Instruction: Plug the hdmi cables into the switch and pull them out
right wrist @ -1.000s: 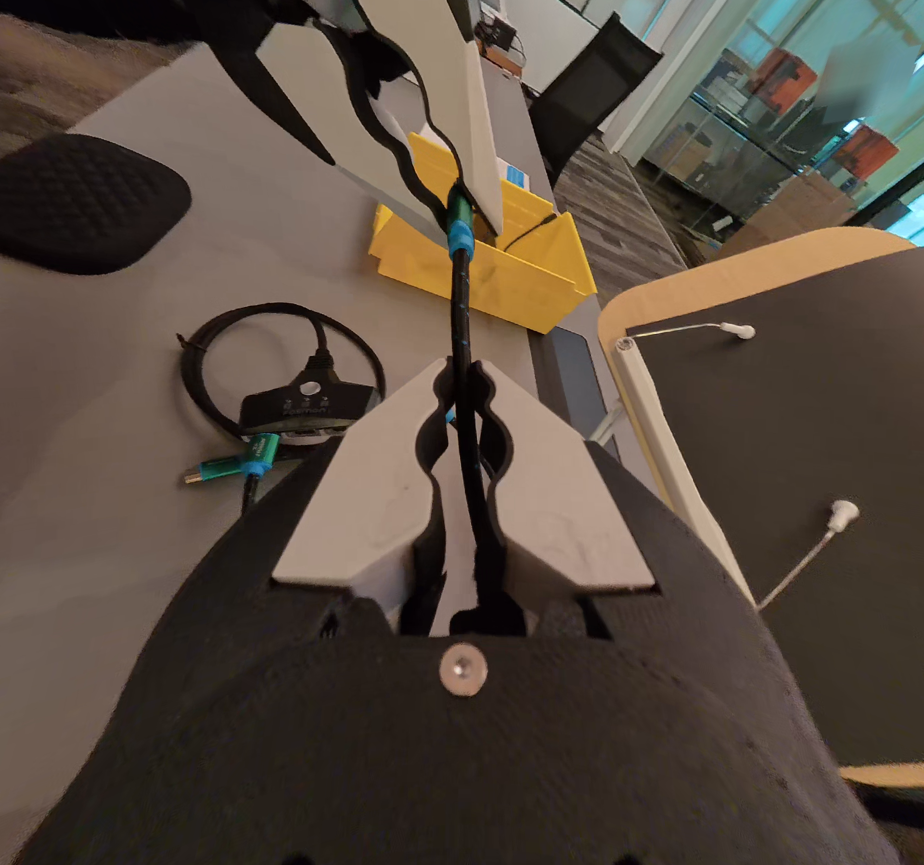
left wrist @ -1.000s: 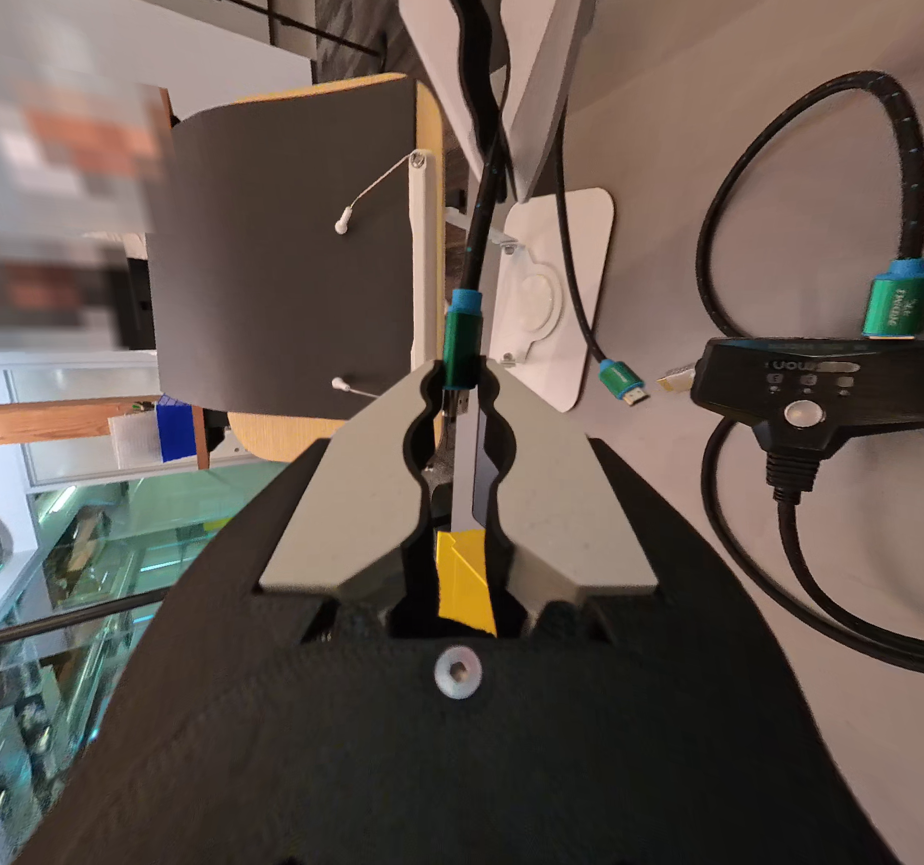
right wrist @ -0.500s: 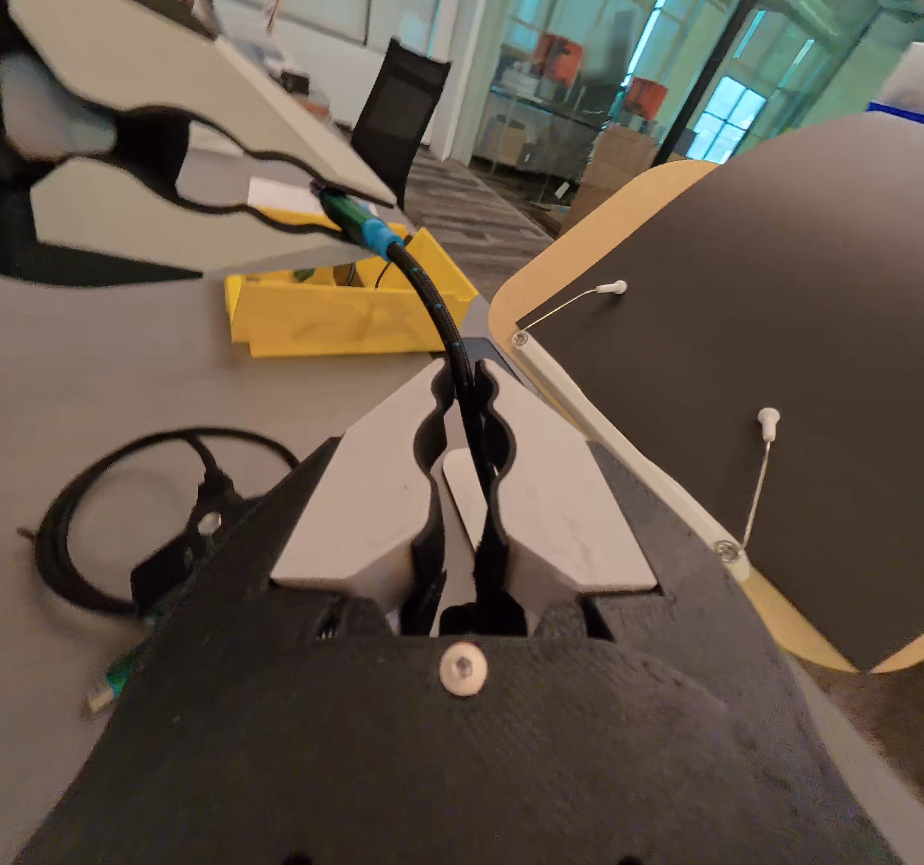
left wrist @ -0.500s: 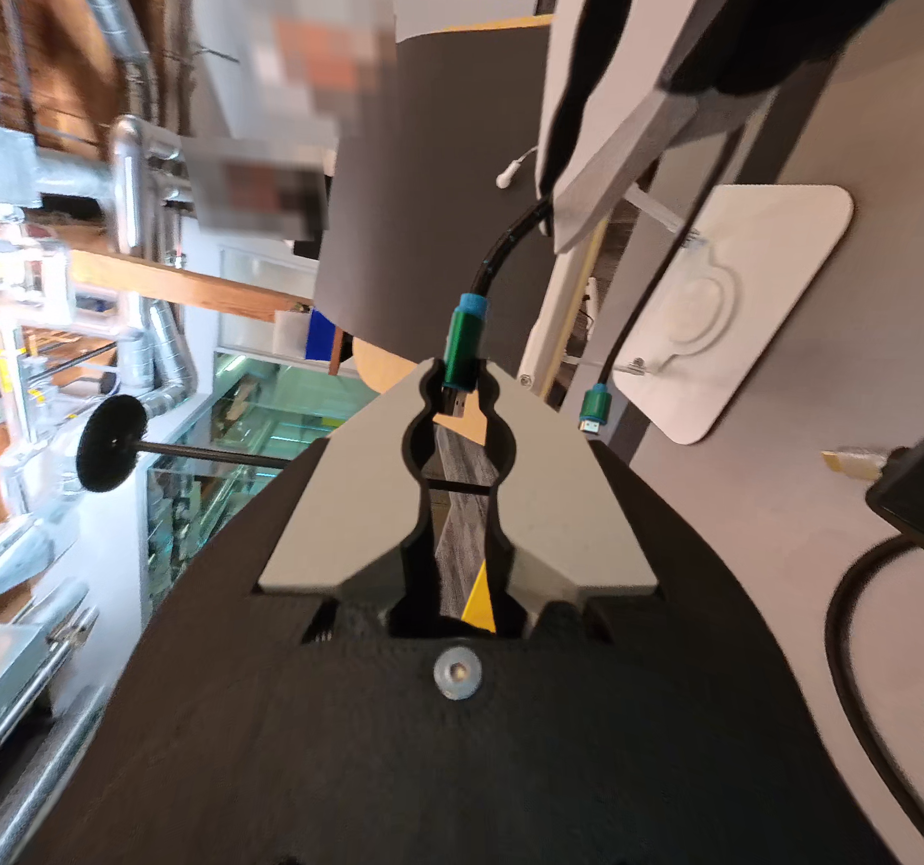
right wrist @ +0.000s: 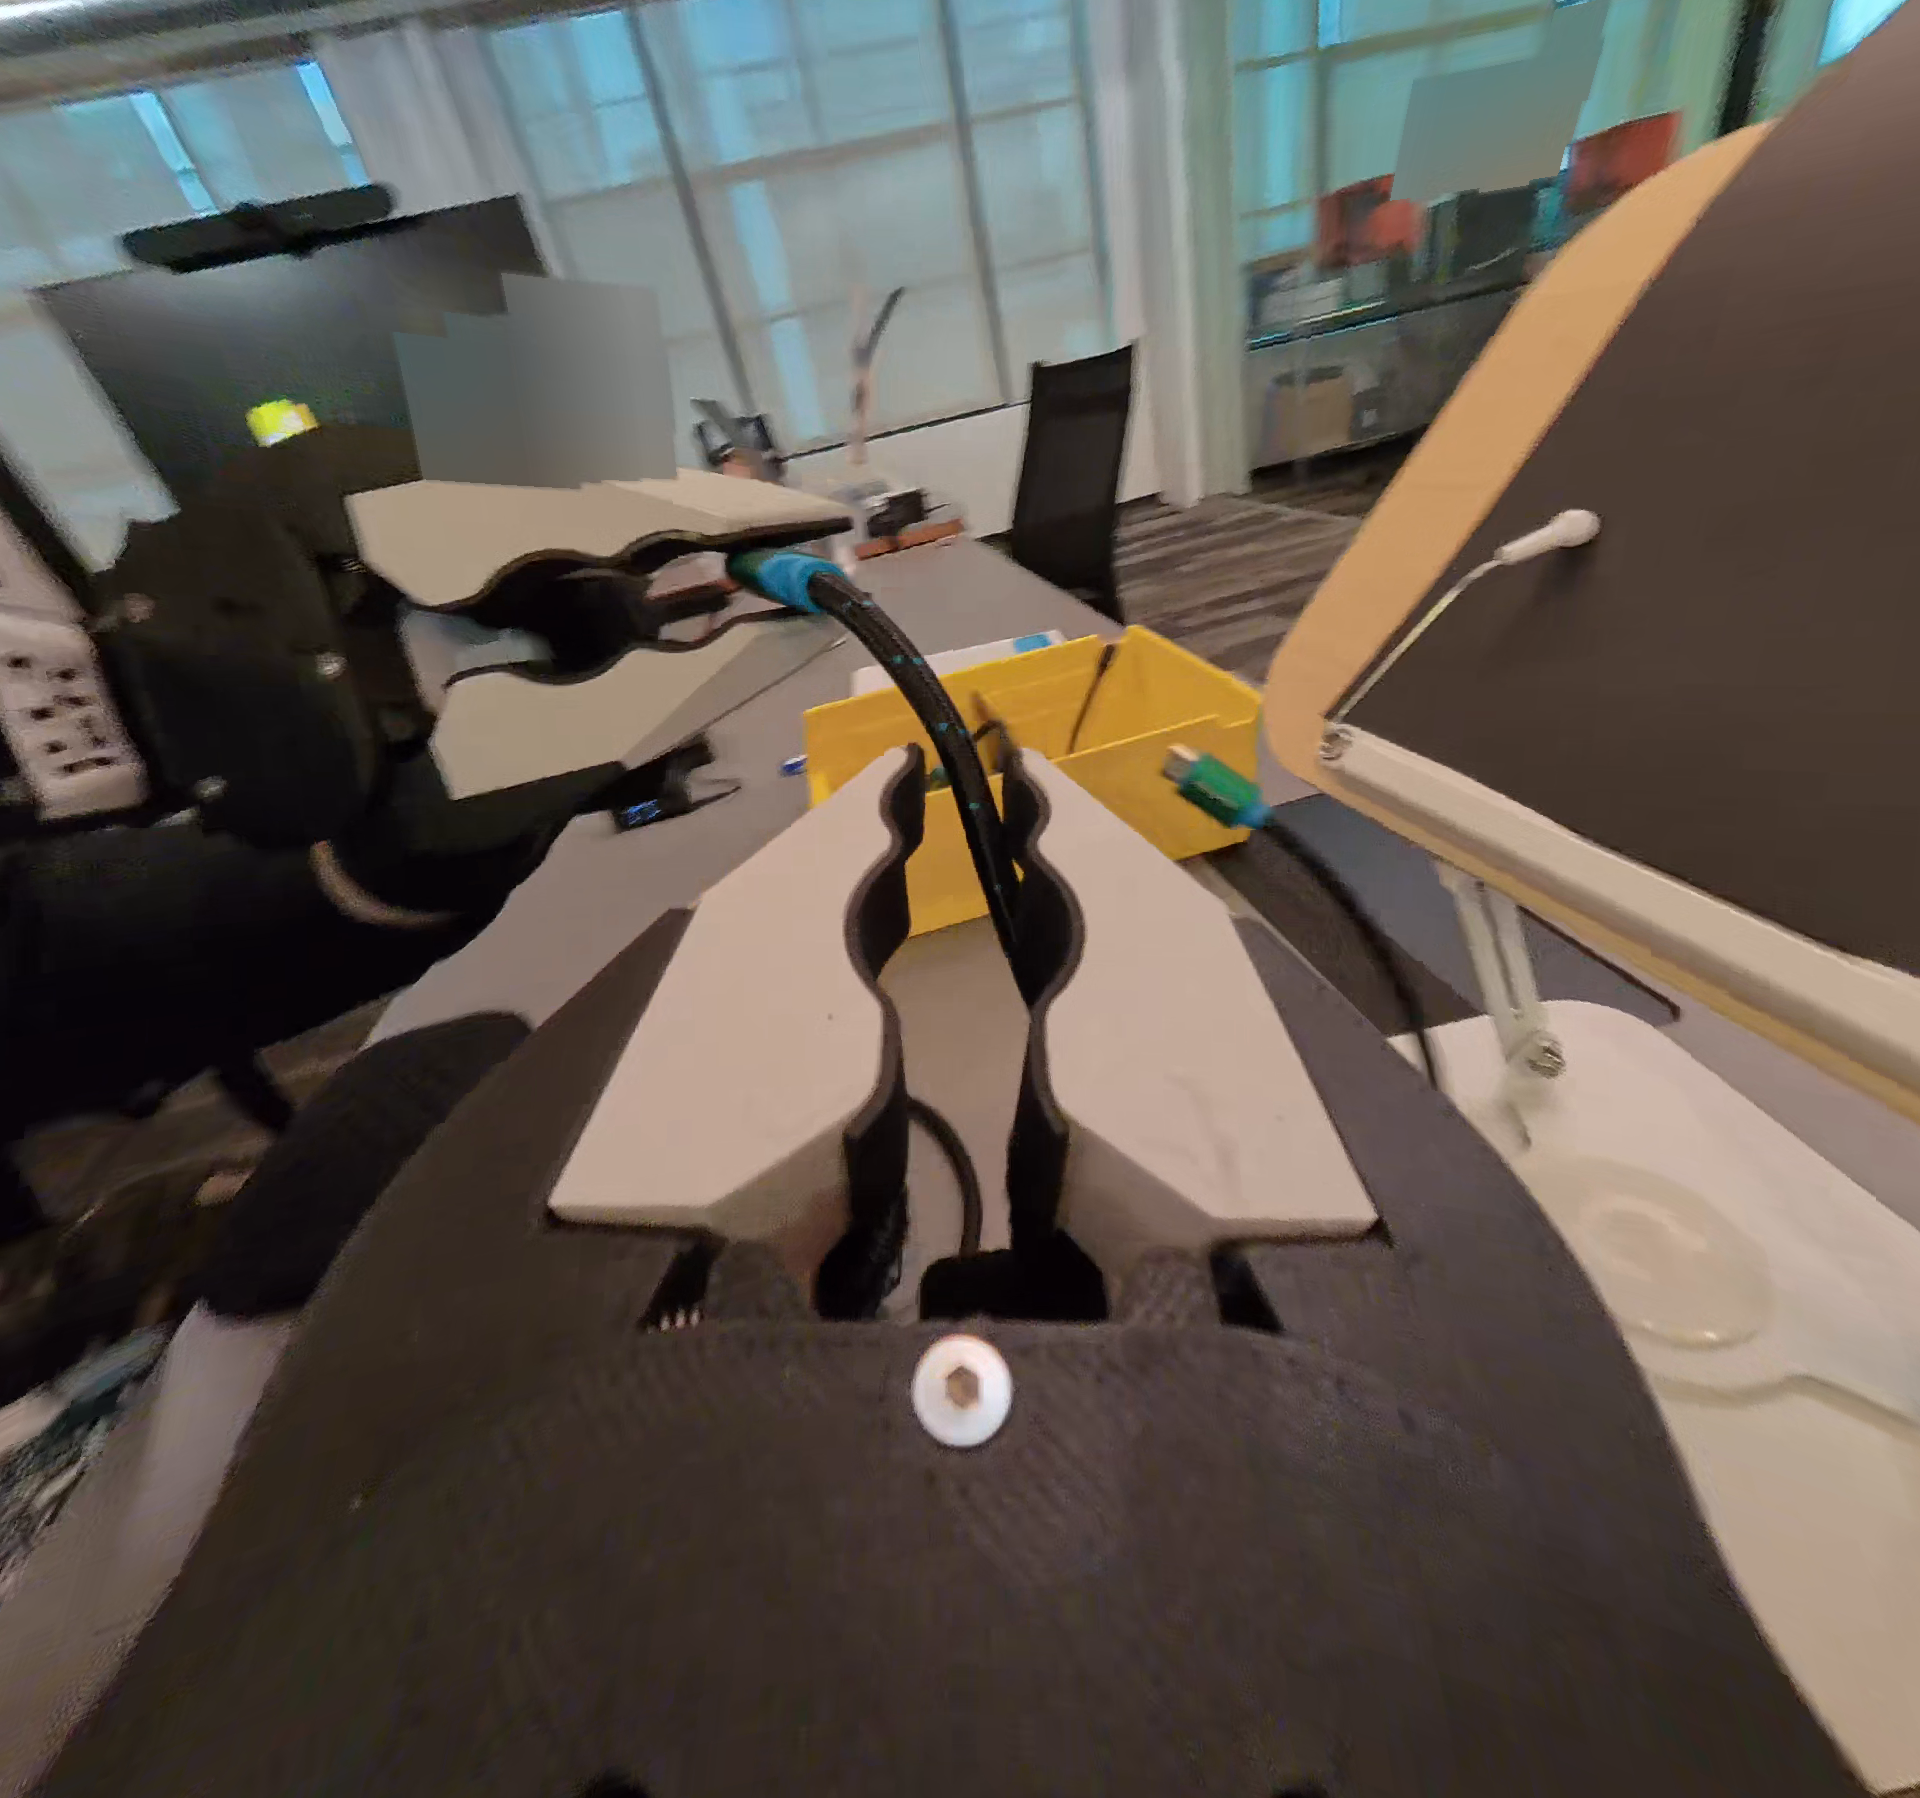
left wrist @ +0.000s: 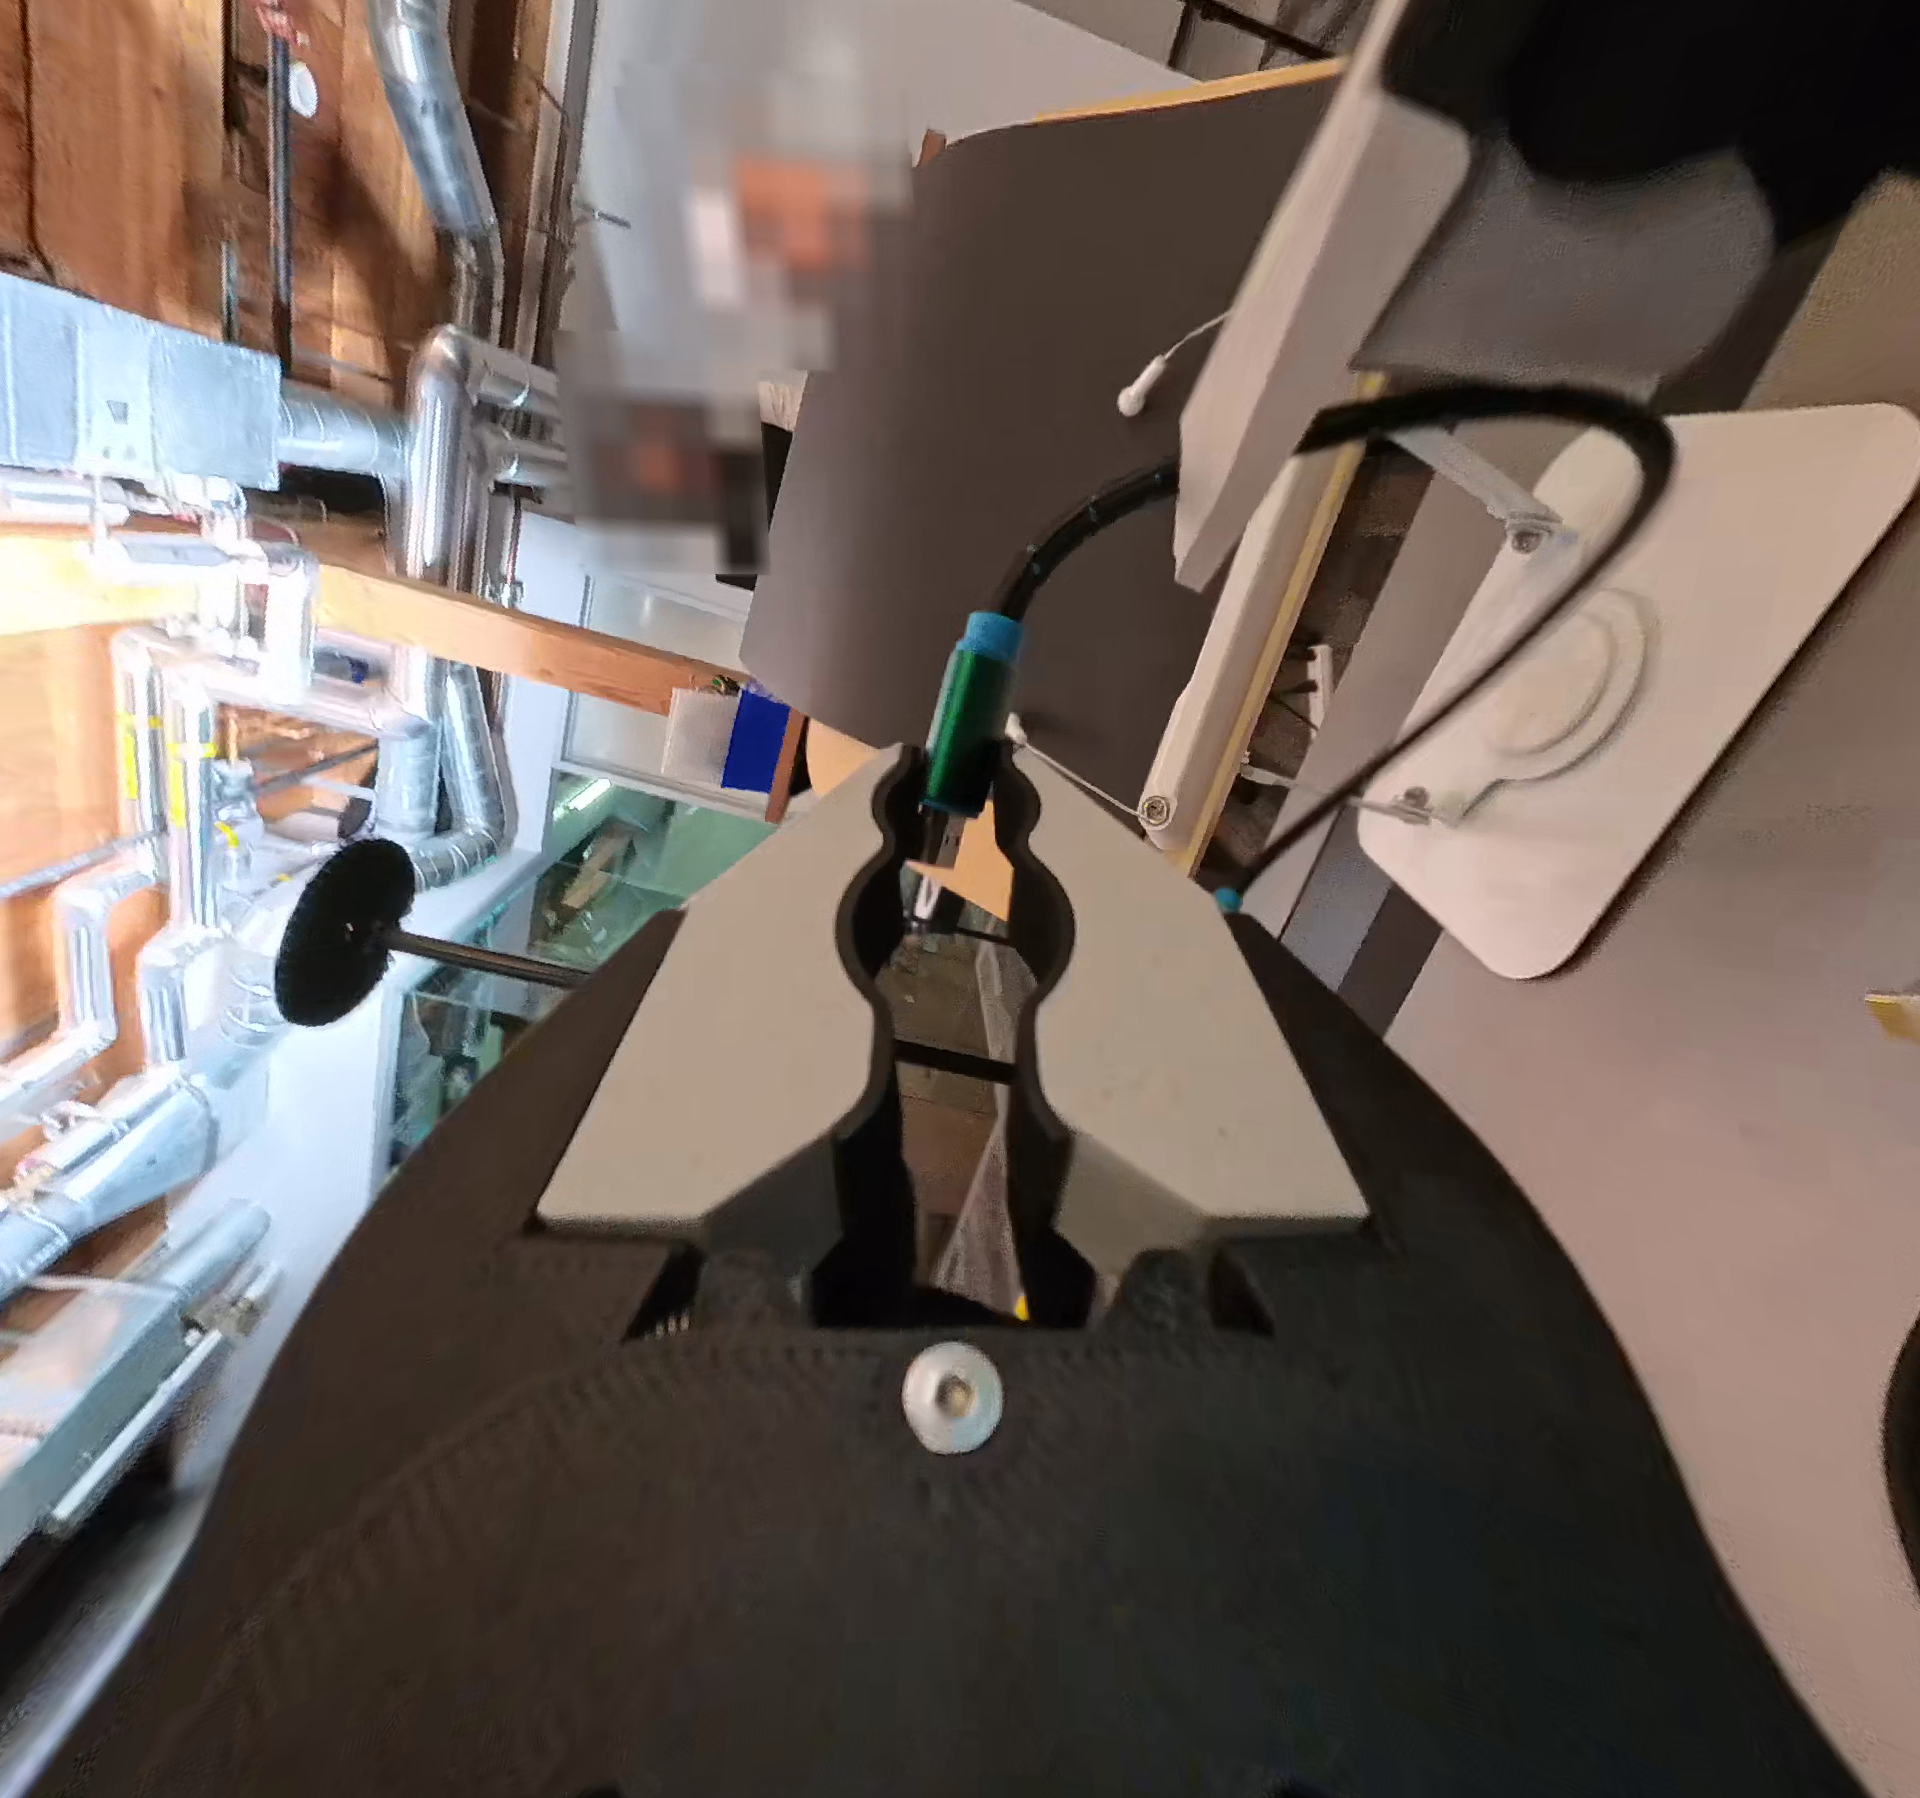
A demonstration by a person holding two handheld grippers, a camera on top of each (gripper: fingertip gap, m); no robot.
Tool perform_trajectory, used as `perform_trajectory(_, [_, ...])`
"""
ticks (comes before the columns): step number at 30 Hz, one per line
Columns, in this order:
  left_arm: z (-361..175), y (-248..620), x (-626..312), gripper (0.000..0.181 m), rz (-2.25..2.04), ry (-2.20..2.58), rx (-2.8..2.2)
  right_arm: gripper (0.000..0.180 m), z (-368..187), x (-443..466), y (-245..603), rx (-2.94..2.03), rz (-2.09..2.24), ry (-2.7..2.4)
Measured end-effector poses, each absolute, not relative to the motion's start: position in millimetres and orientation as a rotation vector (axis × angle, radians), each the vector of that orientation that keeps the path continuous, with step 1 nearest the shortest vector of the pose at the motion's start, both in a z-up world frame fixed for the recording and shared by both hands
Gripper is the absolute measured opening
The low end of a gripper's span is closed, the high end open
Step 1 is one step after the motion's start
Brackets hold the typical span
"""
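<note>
- Green metal with a blue collar marks the HDMI plug (left wrist: 961,725), which is pinched at the tips of the left gripper (left wrist: 956,792), its connector end pointing back between the jaws.
- From the right wrist view the same plug is seen clamped in the left gripper's closed jaws, well above the desk (right wrist: 644,844).
- Its braided black cable (right wrist: 940,740) is run down between the jaws of the right gripper (right wrist: 961,782); those jaws stand slightly apart, with the cable lying against one finger, so whether it is pinched cannot be told.
- A second green plug (right wrist: 1210,787) is seen loose near the yellow bin (right wrist: 1132,709).
- The switch is not shown in either view.
- The step in hand is judged to be carrying a freed plug, either just pulled or about to be inserted.
- For the next move, the plug would need to be turned connector-first, brought down to the switch and lined up squarely with a port.
</note>
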State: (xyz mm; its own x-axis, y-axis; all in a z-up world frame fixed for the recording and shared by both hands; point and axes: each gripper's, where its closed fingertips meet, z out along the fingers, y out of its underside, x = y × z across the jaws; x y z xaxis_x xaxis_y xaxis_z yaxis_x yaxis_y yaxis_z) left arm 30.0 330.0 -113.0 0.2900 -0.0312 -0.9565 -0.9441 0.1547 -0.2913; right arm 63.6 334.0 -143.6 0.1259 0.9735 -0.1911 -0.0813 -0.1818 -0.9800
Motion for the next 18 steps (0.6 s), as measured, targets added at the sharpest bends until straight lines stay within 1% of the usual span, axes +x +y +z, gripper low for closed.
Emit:
perform_trajectory(6, [-118, 320, 53, 0.011, 0.941, 1.199, -1.069, 0.030, -134, 91, 322, -1.296, 1.283, -1.128])
perform_trajectory(12, [-121, 315, 74, 0.011, 0.973, 1.287, -0.964, 0.050, -124, 100, 298, -1.232, 1.281, -1.259])
perform_trajectory(14, [-122, 313, 80, 0.011, 0.984, 1.317, -0.930, 0.048, -124, 100, 295, -1.232, 1.297, -1.268])
perform_trajectory(18, [-127, 308, 89, 0.010, 1.016, 1.374, -0.870, 0.040, -130, 94, 288, -1.220, 1.381, -1.291])
